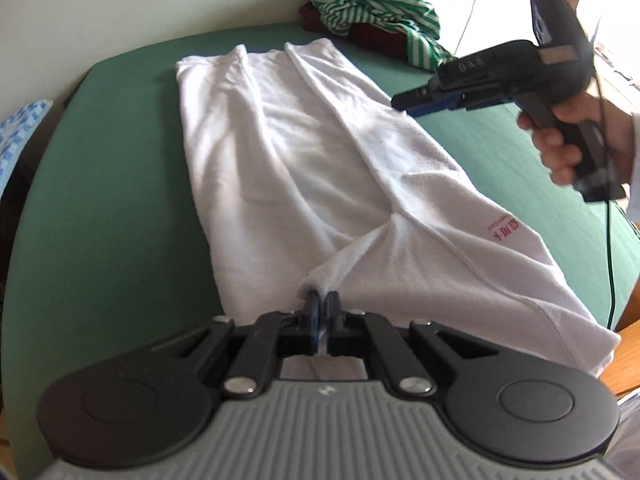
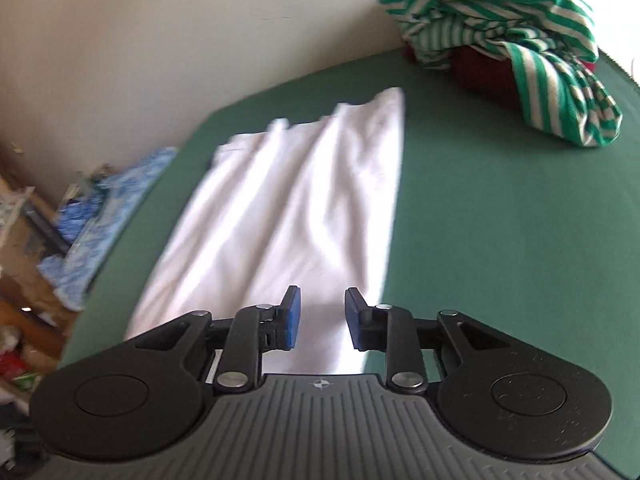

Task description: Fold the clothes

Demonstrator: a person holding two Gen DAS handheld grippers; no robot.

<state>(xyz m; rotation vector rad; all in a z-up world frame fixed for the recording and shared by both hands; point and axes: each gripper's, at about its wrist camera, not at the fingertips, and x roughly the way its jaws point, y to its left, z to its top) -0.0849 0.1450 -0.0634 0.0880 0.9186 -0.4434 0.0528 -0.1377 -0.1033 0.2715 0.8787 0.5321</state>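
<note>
A green-covered surface (image 1: 120,184) carried everything. A white garment (image 1: 304,160) lay flat along its middle, folded lengthwise into a long strip that ran from 6 o'clock toward 12 o'clock. At about 1 o'clock, near the far edge by the wall, a dark red cloth (image 1: 376,38) rested on the cover, with a crumpled green-and-white striped garment (image 1: 372,4) heaped over it.

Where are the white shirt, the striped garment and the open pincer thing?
white T-shirt (image 1: 288,152), left wrist view, middle of its folded body.
green-and-white striped garment (image 2: 516,32), right wrist view, top of the heap.
right gripper (image 2: 322,316), right wrist view, gap between its fingertips.
</note>
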